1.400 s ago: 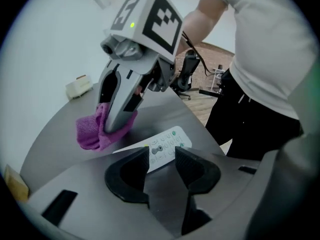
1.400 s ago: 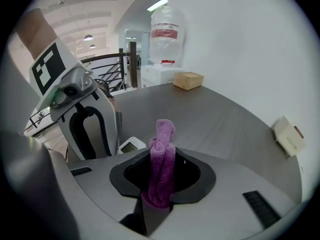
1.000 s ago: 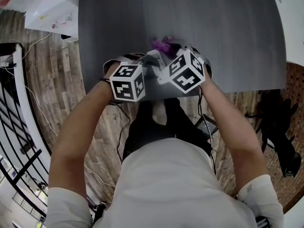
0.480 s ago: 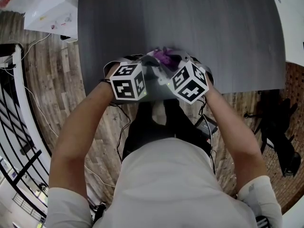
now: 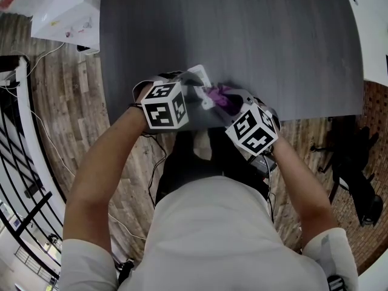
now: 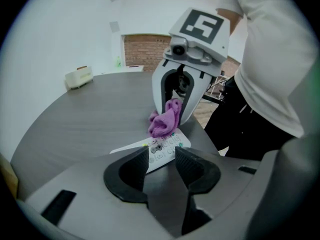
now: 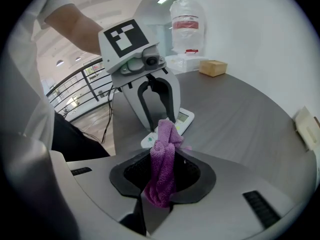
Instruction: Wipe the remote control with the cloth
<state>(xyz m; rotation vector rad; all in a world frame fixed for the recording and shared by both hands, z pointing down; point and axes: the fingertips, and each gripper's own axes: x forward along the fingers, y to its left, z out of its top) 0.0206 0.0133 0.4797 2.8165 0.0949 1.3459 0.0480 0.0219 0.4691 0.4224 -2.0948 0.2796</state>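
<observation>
Pinched fully shut on a bunched purple cloth [image 7: 161,181] in the right gripper [image 7: 164,156], soft looped pile, tuft down on the keypad of the remote control [image 6: 167,145]. Half closed on the sides of that slim white plastic slab in the left gripper [image 6: 161,155], pinning it flat near the front edge of the matte grey table [image 5: 242,29]. Mid-wipe, by the look of it; next, probably, drag the tuft lightly along the rest of the face while bracing the casing firmly.
</observation>
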